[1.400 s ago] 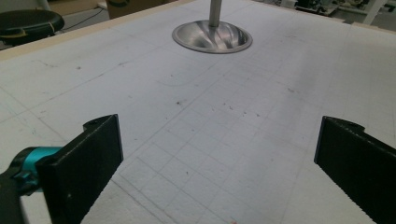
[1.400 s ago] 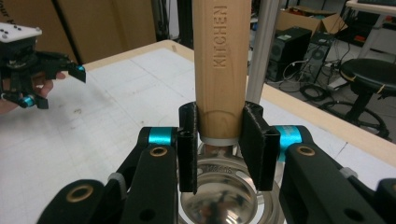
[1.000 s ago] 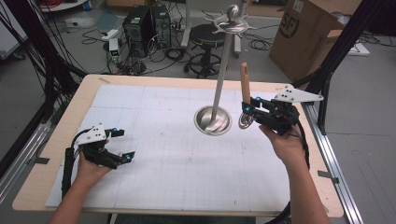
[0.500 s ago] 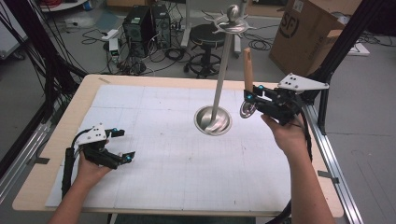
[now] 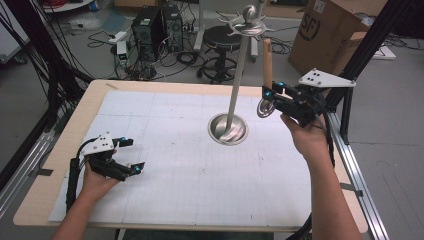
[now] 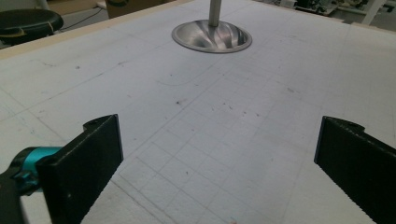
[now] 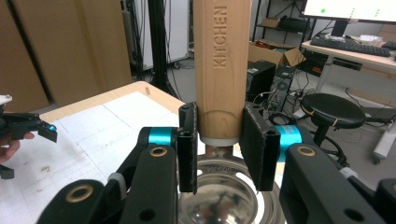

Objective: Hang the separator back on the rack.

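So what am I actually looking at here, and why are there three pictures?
No robot: a person holds a two-jaw tool in each hand. One picture comes from a camera above the table; the other two come from small cameras riding on each tool, looking along its black jaws. On the white gridded table stands a metal stand, a round base with a tall pole and hooks on top. The right gripper is shut on a kitchen utensil with a wooden handle pointing up and a metal head below, held above the table beside the pole. The left gripper is open, holding nothing, low over the table.
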